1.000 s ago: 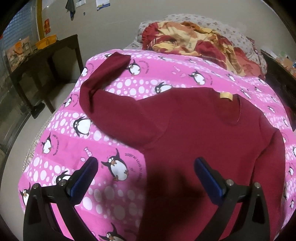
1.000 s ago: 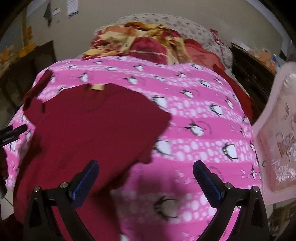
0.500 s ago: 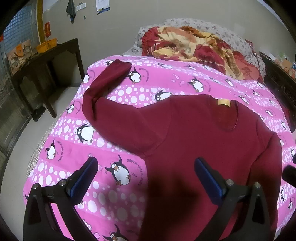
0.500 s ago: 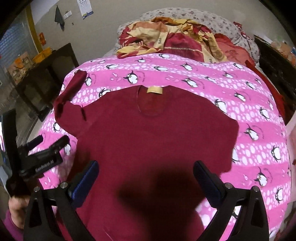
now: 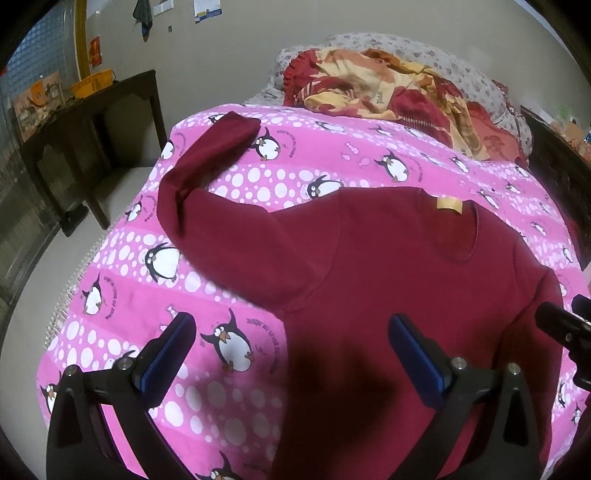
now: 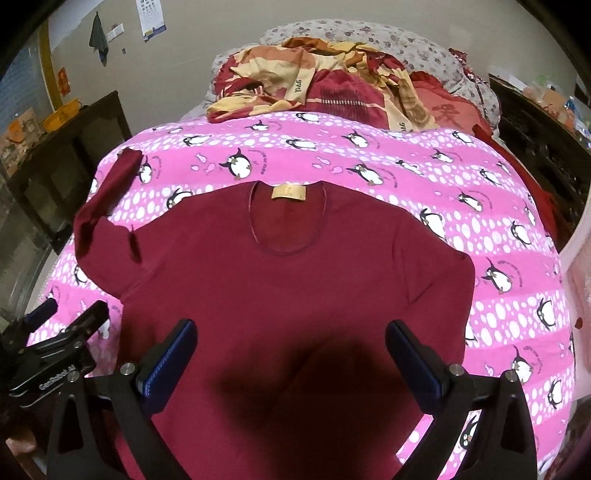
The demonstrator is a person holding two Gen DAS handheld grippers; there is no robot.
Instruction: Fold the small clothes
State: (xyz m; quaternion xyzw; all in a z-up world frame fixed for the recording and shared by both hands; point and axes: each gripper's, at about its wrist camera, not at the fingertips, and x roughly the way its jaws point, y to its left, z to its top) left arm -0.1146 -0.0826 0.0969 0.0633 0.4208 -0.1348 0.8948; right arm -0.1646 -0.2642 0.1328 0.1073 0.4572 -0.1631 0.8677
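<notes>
A dark red long-sleeved shirt (image 5: 388, 280) lies flat on the pink penguin bedspread (image 5: 258, 177), neck with a tan label (image 5: 448, 204) pointing away. Its left sleeve (image 5: 207, 162) stretches out and bends toward the far left corner. Its right sleeve is folded in over the body (image 6: 436, 273). My left gripper (image 5: 291, 347) is open and empty above the shirt's lower left edge. My right gripper (image 6: 291, 350) is open and empty above the shirt's lower middle (image 6: 280, 295). The left gripper also shows at the left edge of the right wrist view (image 6: 55, 343).
A heap of red and yellow bedding (image 6: 325, 85) and a flowered pillow (image 6: 369, 33) lie at the head of the bed. A dark wooden table (image 5: 85, 122) stands left of the bed. Dark furniture (image 6: 546, 147) and a pink cushion (image 6: 580, 266) are on the right.
The right gripper has swung left from the bare bedspread to over the shirt's middle. The left gripper has pulled back and risen a little. Both stay open.
</notes>
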